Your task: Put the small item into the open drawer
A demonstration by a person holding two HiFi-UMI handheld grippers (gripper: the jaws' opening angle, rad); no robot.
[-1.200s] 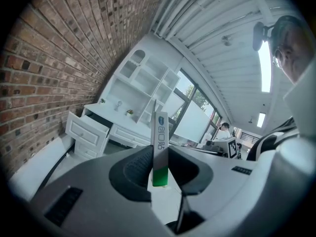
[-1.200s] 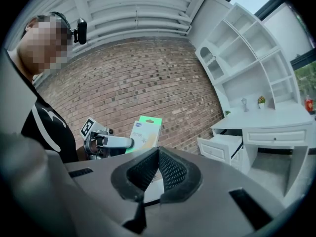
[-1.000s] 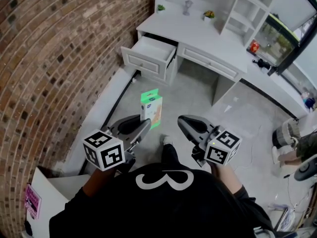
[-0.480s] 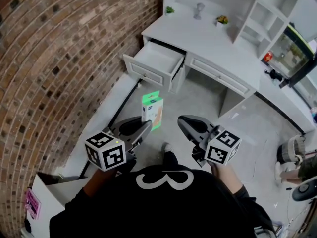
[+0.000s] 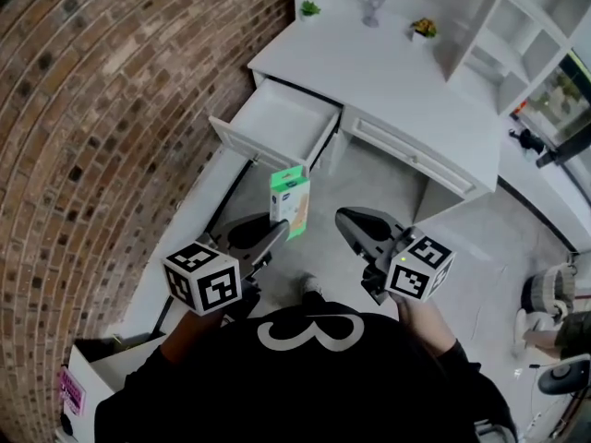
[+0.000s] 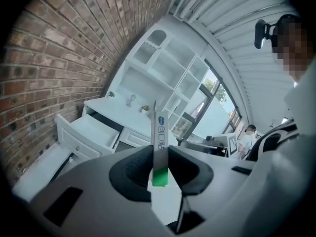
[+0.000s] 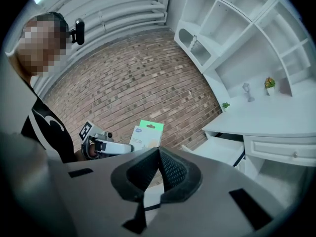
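Brick wall and grey floor frame the small box. It is flat, white with a green top, its long axis upright, and pinched at its lower end in the left gripper's jaws. The open drawer of the white desk lies ahead, slightly left, apart from the box. The right gripper, jaws pressed together and empty, sits farther off.

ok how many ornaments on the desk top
3: a green plant at the left, a goblet in the middle, a flower pot at the right. More may be hidden.
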